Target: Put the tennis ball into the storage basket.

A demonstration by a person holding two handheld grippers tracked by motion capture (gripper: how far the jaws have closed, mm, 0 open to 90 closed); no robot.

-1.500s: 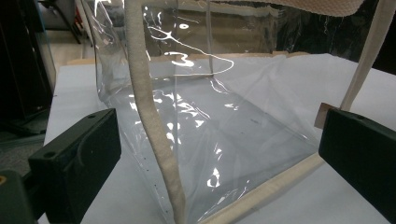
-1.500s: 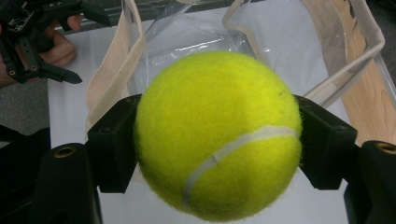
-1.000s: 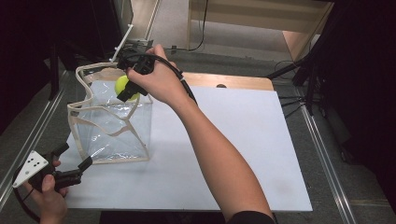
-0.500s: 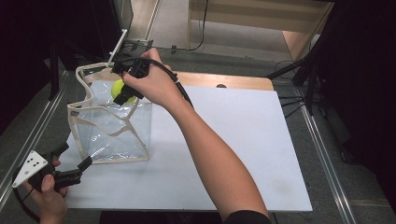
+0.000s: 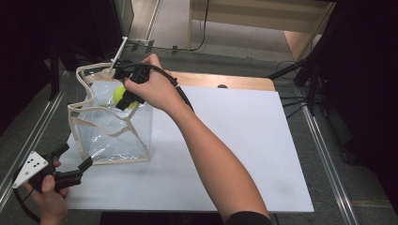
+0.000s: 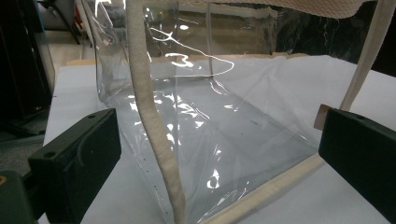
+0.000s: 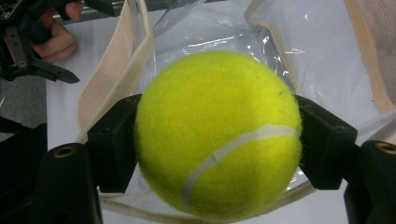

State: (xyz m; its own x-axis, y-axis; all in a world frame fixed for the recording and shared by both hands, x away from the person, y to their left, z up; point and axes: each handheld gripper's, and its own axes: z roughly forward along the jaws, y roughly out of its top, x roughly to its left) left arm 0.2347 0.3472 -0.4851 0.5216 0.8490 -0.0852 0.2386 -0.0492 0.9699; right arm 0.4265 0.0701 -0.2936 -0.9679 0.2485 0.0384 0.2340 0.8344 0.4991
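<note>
Since the earlier frame the right gripper [image 5: 126,97] has edged left and lower, over the mouth of the clear bag [image 5: 112,133]. Its jaws are clamped on the tennis ball [image 7: 218,135], which hangs just above the opening, not yet inside. The left gripper [image 5: 75,171] waits at the bag's near corner, jaws apart, holding nothing. Risk: the soft fabric rim [image 7: 119,74] sags inward; a release here could catch the rim and bounce the ball onto the white board [image 5: 244,140].

Right gripper [image 5: 126,99] clamped, left gripper [image 5: 75,165] agape
</note>
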